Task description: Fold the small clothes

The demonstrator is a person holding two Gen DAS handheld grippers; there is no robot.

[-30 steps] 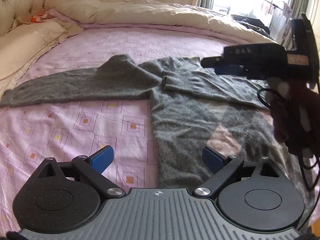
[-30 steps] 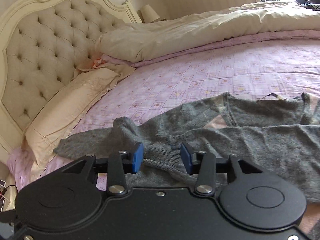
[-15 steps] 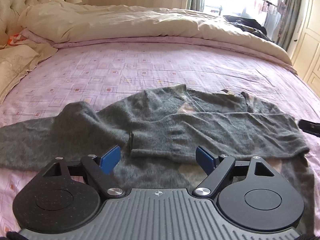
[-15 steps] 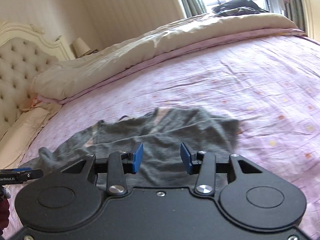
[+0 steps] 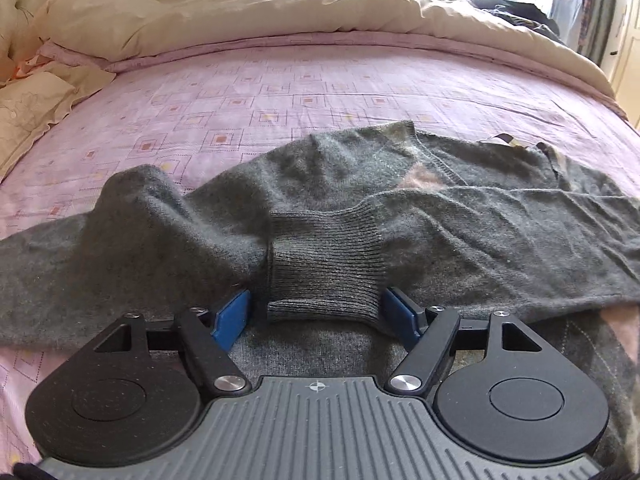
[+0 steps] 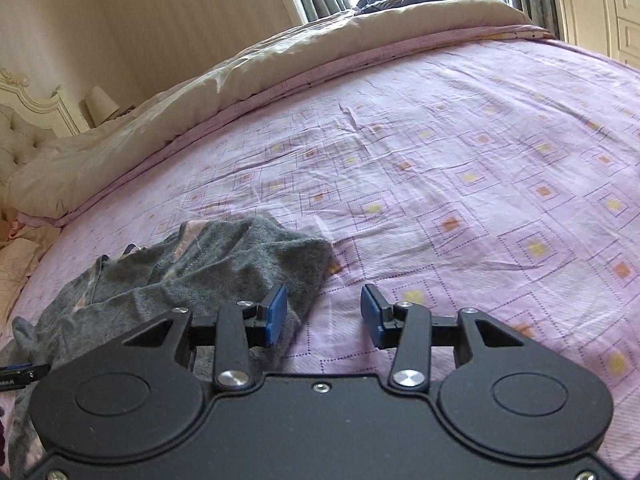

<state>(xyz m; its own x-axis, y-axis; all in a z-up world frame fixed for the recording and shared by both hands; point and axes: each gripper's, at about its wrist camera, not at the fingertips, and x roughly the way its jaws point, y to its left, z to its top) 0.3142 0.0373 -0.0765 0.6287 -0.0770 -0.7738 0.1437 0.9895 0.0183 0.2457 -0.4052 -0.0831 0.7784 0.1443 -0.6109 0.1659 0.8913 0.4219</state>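
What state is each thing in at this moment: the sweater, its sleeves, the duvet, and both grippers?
Grey sweater: lying on the bed, part folded.
Ribbed cuff: folded across the body, between the left gripper's pads.
Other sleeve: stretched out sideways, unfolded.
Left gripper: closing around the cuff, pads not visibly pressing.
Right gripper: open, empty, at the sweater's edge.
Cream duvet: pushed back, bunched.

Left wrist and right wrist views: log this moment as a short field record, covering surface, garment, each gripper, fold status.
surface: pink patterned bedsheet with a cream duvet bunched along its far side
garment: grey knitted sweater lying spread on the sheet, one sleeve laid across the body
left gripper: jaws closing around the ribbed sleeve cuff, pads not yet pressing on it
right gripper: open, at the sweater's edge, only sheet between the pads
fold status: other sleeve still stretched out to the side
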